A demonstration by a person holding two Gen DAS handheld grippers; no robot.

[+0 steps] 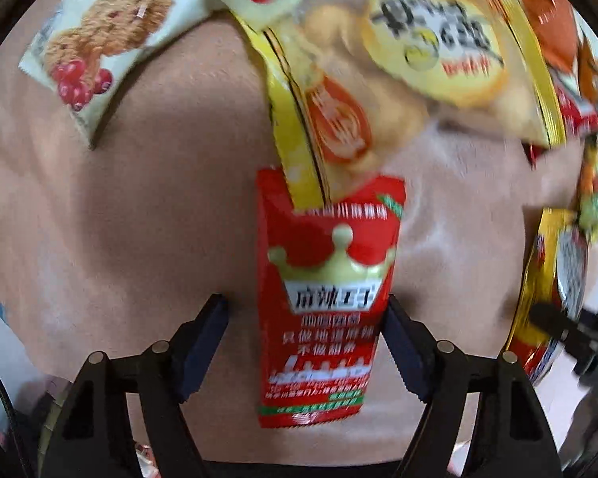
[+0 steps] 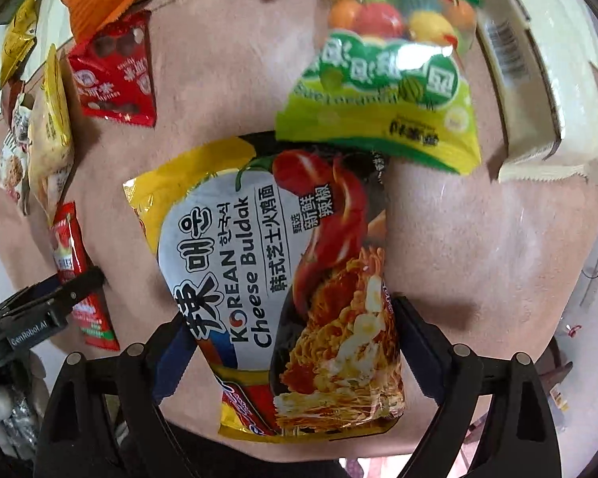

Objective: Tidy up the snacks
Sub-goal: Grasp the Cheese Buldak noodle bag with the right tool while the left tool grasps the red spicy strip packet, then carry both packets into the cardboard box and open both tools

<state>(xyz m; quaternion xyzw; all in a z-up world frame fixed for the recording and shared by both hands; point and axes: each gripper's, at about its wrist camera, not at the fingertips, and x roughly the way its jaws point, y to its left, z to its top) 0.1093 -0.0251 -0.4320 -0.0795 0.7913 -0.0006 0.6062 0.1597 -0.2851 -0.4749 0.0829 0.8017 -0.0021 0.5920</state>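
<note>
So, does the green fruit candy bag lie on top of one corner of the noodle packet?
Yes, in the right wrist view the green fruit candy bag overlaps the upper corner of the noodle packet.

At the bottom of both frames, the left tongs (image 1: 305, 342) and right tongs (image 2: 295, 342) are black plastic linkages with round silver pivot pins, triangular cut-outs and dark blue ridged pads (image 1: 203, 342).

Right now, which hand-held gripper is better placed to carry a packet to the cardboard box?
Right. Its hand-held gripper straddles the noodle packet, and the cardboard box lies close on that side. The left one straddles the red packet, farther away.
</note>
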